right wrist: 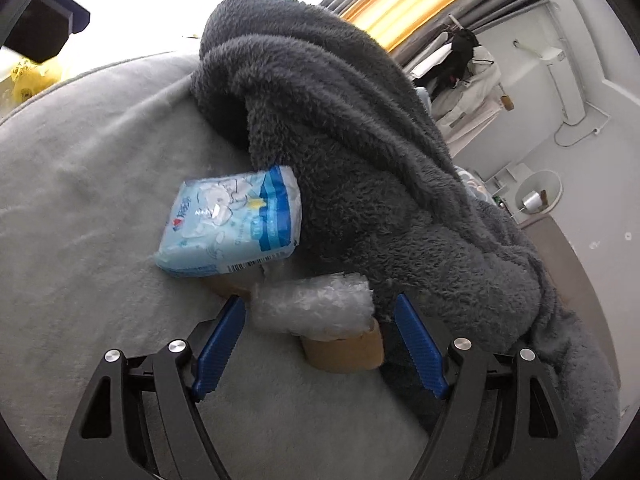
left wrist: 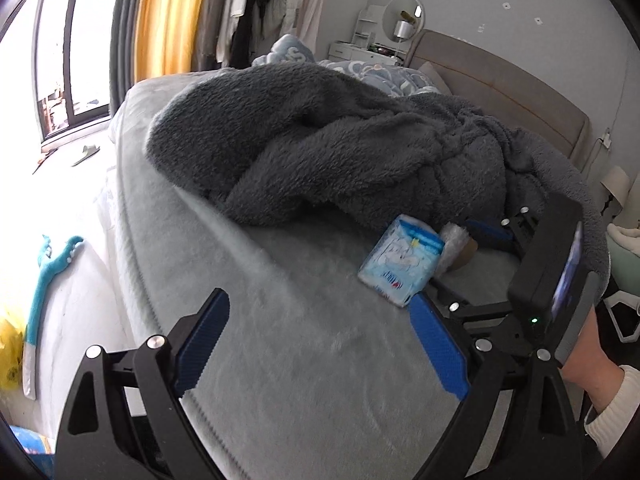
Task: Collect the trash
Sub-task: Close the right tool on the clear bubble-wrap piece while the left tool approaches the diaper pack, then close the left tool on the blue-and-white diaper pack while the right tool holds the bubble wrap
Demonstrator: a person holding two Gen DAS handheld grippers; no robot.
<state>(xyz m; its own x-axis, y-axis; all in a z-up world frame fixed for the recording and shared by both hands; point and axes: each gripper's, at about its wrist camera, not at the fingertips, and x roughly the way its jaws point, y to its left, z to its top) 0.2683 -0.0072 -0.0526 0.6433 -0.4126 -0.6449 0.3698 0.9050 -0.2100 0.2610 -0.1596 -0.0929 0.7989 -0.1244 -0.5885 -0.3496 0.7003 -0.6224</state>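
A crumpled piece of bubble wrap (right wrist: 316, 308) lies on a brown cardboard roll (right wrist: 344, 350) on the grey bed cover (right wrist: 100, 200), against a dark fleece blanket (right wrist: 360, 160). My right gripper (right wrist: 320, 308) is open and straddles the wrap; its pads are not pressing on it. A light blue tissue pack (right wrist: 232, 224) lies just beyond, partly over another cardboard piece (right wrist: 228, 284). In the left wrist view my left gripper (left wrist: 320, 316) is wide open and holds nothing, hovering over the cover just short of the tissue pack (left wrist: 402, 264). The right gripper (left wrist: 468, 256) shows past it, around the wrap (left wrist: 452, 240).
The fleece blanket (left wrist: 340, 148) heaps across the middle of the bed. A yellow bag (left wrist: 8, 352) and a teal plush thing (left wrist: 44, 280) lie on the floor by the bed's left side. A person's hand and white sleeve (left wrist: 600, 384) hold the right gripper. The headboard (left wrist: 520, 92) stands behind.
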